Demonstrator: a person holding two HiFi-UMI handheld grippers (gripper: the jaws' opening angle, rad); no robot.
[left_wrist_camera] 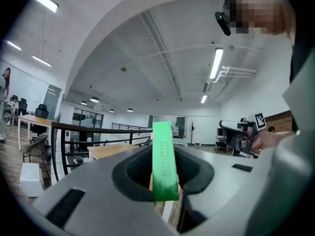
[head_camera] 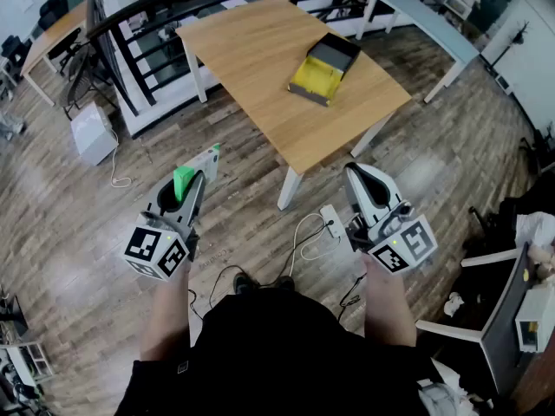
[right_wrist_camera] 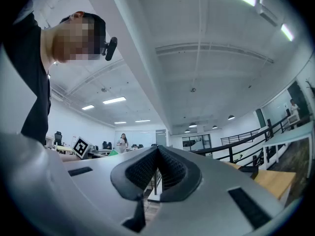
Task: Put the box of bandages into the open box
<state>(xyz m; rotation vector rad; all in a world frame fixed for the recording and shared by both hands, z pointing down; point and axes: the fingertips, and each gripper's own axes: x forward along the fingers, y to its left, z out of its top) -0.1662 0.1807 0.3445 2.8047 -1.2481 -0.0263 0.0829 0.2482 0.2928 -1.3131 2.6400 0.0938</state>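
The box of bandages [head_camera: 192, 174], green and white, stands on edge between the pads of my left gripper [head_camera: 198, 183], which is shut on it and held over the floor in front of the table. In the left gripper view the box's green edge [left_wrist_camera: 164, 163] fills the gap between the jaws. The open box [head_camera: 324, 68], yellow inside with a dark lid folded back, lies on the wooden table [head_camera: 260, 50] well ahead and to the right. My right gripper [head_camera: 358, 175] is held level beside the left one, shut, its ribbed pads [right_wrist_camera: 170, 167] meeting with nothing between them.
A black railing [head_camera: 147, 20] runs behind the table's left side. A white box [head_camera: 91, 133] sits on the floor at the left. A power strip [head_camera: 330, 221] and cables lie on the floor near my feet. Chairs and a desk [head_camera: 512, 310] stand at the right.
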